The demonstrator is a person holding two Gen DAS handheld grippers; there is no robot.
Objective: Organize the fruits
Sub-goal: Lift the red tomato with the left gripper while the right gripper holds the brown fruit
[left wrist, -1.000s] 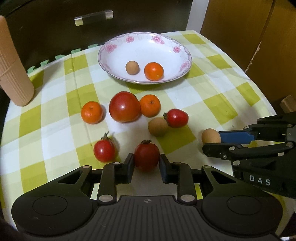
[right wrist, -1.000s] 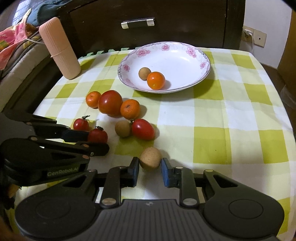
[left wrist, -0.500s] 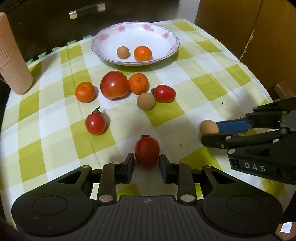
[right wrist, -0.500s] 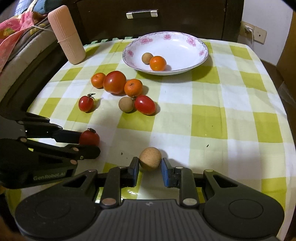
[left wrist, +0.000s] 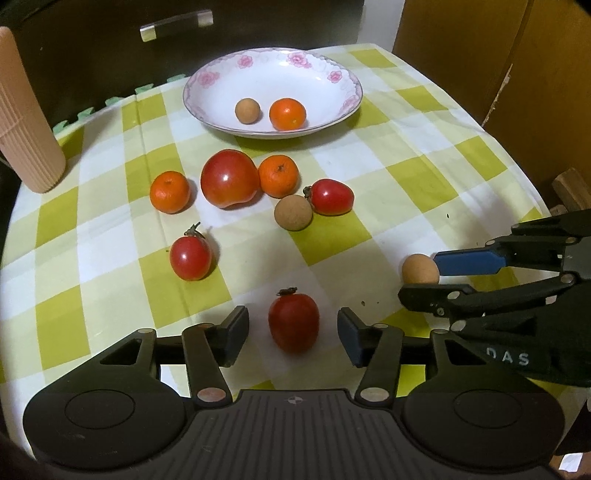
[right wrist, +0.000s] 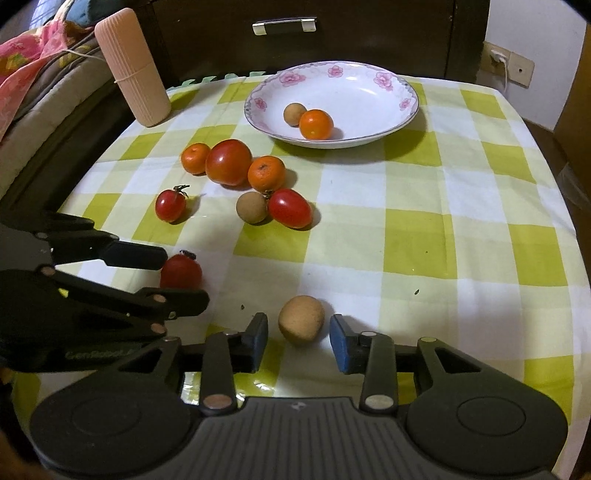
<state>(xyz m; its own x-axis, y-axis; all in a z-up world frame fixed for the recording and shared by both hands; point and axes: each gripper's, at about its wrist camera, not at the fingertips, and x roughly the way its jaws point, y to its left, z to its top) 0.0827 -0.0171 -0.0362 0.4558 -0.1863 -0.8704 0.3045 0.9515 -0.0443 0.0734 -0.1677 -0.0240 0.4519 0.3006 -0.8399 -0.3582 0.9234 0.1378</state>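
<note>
A small red tomato (left wrist: 293, 322) rests on the checked cloth between the fingers of my left gripper (left wrist: 292, 332), whose jaws are opening and stand clear of it on both sides. A brown longan (right wrist: 301, 319) lies between the fingers of my right gripper (right wrist: 298, 341), whose jaws are also opening, with a gap on each side. The flowered white plate (left wrist: 332, 96) at the back holds one longan (left wrist: 247, 110) and one mandarin (left wrist: 287, 114). A big tomato (left wrist: 229, 178), two mandarins, two small tomatoes and a longan lie mid-table.
A ribbed pink cylinder (left wrist: 26, 125) stands at the back left corner. A dark drawer front (right wrist: 284, 26) rises behind the table. The yellow-checked cloth (right wrist: 461, 206) is bare to the right. Bedding (right wrist: 26, 74) lies off the left edge.
Both grippers have let go: the left jaws opened off the small tomato and the right jaws off the longan. Both fruits now sit on the cloth near the front edge.
</note>
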